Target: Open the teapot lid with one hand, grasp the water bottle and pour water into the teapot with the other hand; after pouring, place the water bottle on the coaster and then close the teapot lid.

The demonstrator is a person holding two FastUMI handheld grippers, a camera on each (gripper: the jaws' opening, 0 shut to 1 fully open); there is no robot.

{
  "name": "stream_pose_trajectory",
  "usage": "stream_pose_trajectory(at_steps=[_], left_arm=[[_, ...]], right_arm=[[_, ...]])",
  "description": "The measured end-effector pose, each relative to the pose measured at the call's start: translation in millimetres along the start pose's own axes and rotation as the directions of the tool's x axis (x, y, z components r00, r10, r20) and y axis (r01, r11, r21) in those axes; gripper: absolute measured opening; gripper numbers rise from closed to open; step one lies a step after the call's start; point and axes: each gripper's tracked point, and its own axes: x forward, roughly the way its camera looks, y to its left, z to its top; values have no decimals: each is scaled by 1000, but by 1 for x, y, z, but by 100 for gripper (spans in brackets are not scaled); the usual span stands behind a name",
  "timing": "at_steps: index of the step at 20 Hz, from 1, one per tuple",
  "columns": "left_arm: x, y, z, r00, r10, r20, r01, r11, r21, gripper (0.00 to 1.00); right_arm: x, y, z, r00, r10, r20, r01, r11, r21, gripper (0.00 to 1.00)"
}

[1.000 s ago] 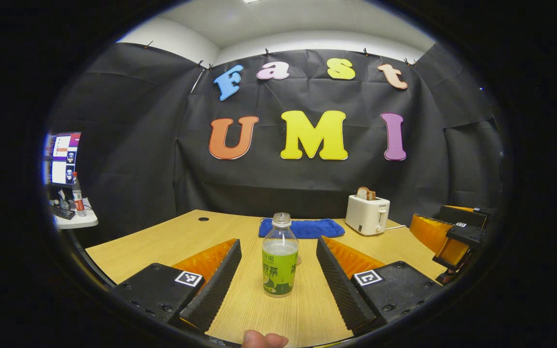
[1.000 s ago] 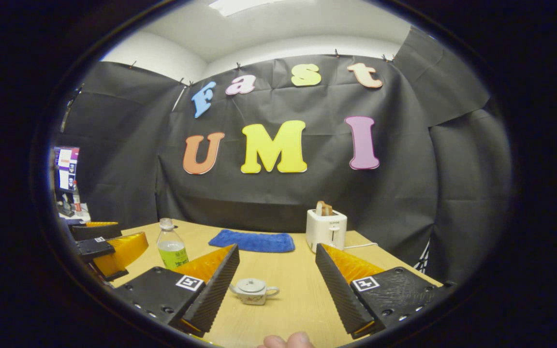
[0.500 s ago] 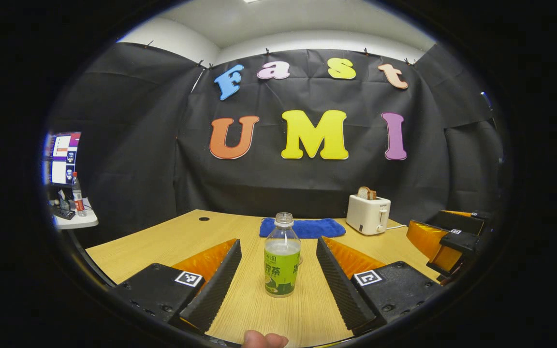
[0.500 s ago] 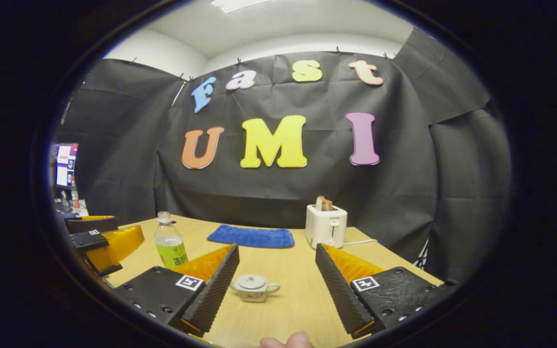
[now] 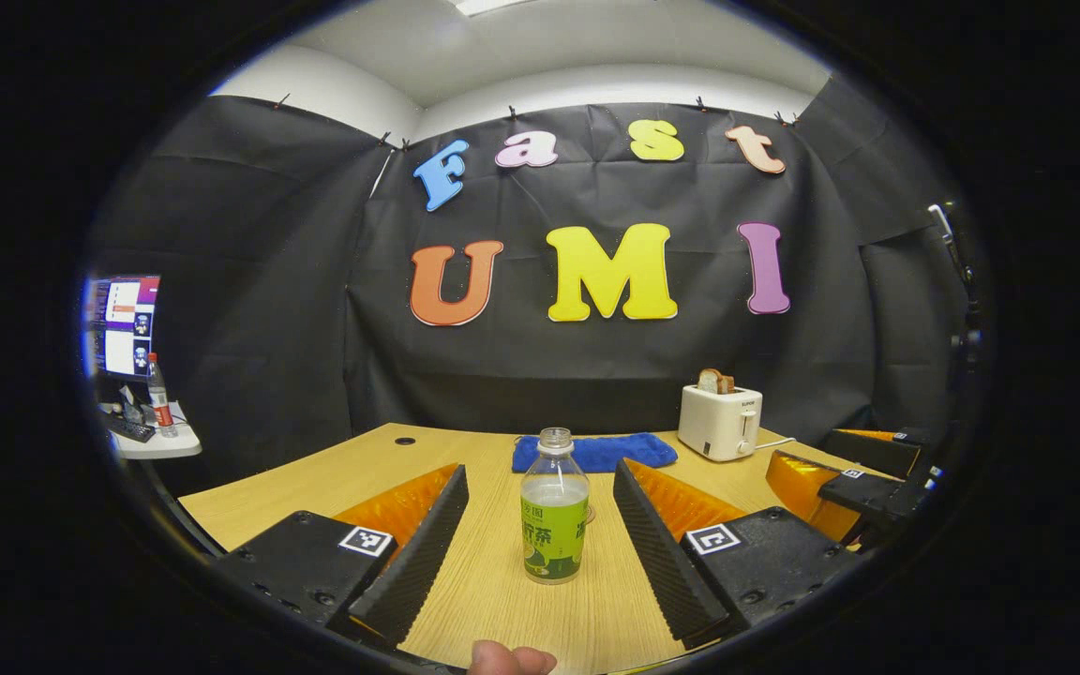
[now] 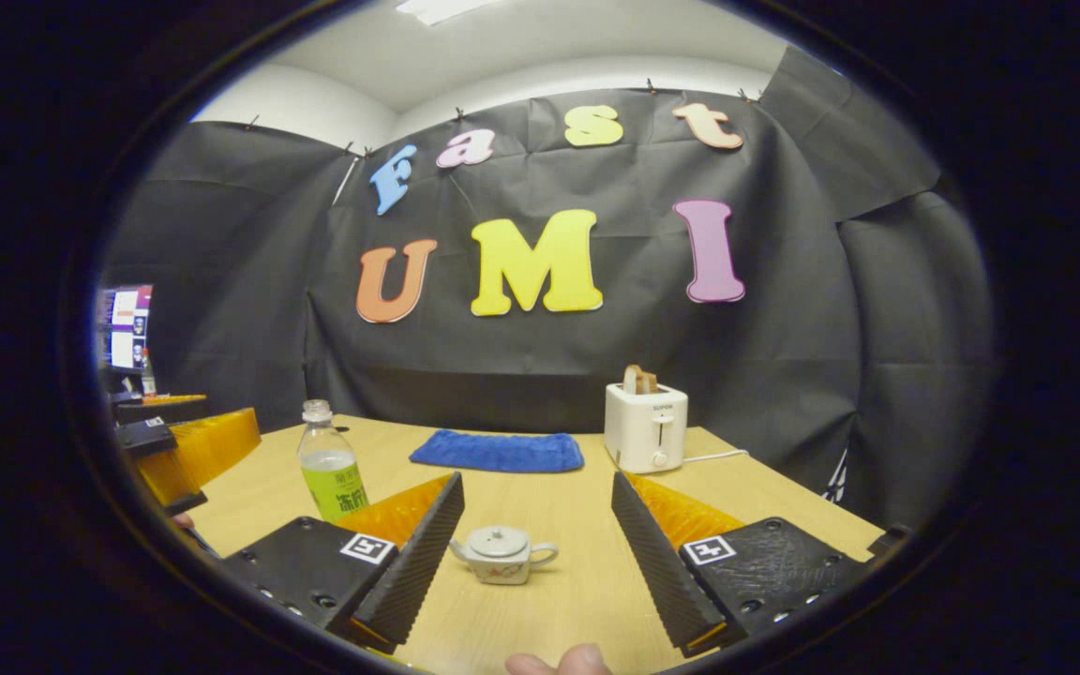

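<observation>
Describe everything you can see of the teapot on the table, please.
The teapot is small, squat and pale, ceramic by its look, with a faint reddish pattern. Its lid is on, topped by a small knob. The looped handle points right, the spout left. It stands upright on the wooden table, ahead of the open right tool; nothing touches it.

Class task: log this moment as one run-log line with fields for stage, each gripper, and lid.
stage: approach | left gripper: open, facing water bottle | right gripper: open, facing teapot | lid: on
</observation>
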Motion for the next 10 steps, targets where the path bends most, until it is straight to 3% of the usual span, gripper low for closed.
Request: stream_pose_trajectory(at_steps=[10], left_arm=[[3,12,-4,1000,15,-20,-15,1000,-4,98]], right_arm=[[38,15,-48,995,42,-93,-48,997,-57,95]])
